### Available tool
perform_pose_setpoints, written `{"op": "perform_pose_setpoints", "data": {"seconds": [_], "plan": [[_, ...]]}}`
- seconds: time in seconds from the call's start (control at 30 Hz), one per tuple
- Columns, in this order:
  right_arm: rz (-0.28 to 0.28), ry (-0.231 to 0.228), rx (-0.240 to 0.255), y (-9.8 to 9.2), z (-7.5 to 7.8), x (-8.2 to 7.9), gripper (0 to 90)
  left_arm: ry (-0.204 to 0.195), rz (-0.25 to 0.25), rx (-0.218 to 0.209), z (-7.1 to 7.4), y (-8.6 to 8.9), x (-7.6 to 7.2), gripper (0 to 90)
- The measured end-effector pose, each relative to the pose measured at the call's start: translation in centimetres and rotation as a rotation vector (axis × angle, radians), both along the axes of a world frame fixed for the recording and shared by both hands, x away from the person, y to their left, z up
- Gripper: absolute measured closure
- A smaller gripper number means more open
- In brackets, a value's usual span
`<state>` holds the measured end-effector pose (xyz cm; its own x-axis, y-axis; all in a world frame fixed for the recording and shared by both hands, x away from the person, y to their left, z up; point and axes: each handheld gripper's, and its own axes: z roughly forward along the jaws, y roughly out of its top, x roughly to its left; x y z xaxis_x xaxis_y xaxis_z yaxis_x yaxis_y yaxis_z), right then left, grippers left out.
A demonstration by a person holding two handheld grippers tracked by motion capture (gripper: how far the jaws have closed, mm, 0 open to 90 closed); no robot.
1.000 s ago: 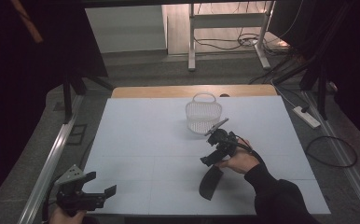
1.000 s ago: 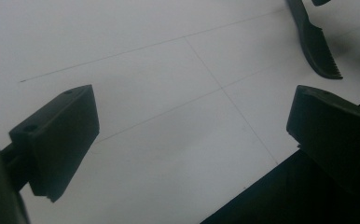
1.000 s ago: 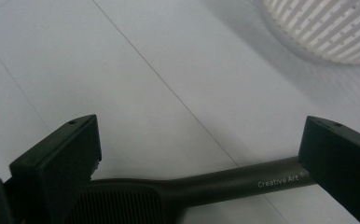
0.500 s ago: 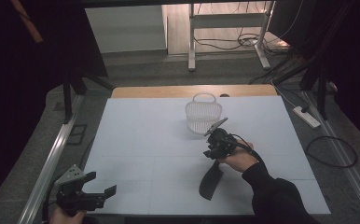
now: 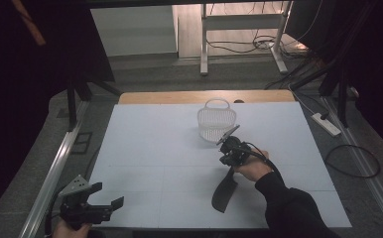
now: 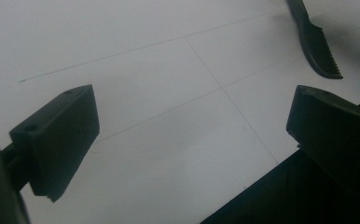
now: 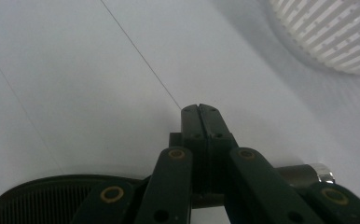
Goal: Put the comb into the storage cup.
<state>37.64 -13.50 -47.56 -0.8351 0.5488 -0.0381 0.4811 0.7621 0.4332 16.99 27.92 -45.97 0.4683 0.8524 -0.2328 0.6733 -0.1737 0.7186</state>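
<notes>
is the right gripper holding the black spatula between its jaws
No, in the right gripper view the right gripper has its jaws pressed flat together with nothing between them, and the black slotted spatula lies beneath.

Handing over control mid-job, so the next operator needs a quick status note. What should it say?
Left tool: open, empty, over the near left corner of the table.
Right tool: jaws have just been closing; shut, nothing between them, pointing toward the basket.
Spatula: flat on the table, under and behind the right hand, not gripped.
Done: nothing moved into the basket that I can see.
Left: probably reopen the right tool, grip the spatula, carry it to the basket.
</notes>
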Motion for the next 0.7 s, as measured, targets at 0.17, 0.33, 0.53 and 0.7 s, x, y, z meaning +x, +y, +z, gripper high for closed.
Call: {"op": "perform_pose_setpoints", "data": {"seconds": [0.17,0.33,0.53,0.7], "plan": [[0.006,0.012,-0.023,0.1,-1.2,-0.1,89.4,-0.002,-0.004,0.003,0.0,0.0,0.0,3.6],[0.012,0.031,-0.053,0.2,-2.3,0.0,89.4,-0.003,-0.006,0.003,0.0,0.0,0.0,3.6],[0.012,0.037,-0.058,0.1,-2.5,0.0,89.4,-0.002,-0.007,0.002,0.0,0.0,0.0,3.6],[0.010,0.035,-0.064,-0.2,-2.5,0.2,89.4,-0.001,-0.006,0.002,0.0,0.0,0.0,3.6]]}}
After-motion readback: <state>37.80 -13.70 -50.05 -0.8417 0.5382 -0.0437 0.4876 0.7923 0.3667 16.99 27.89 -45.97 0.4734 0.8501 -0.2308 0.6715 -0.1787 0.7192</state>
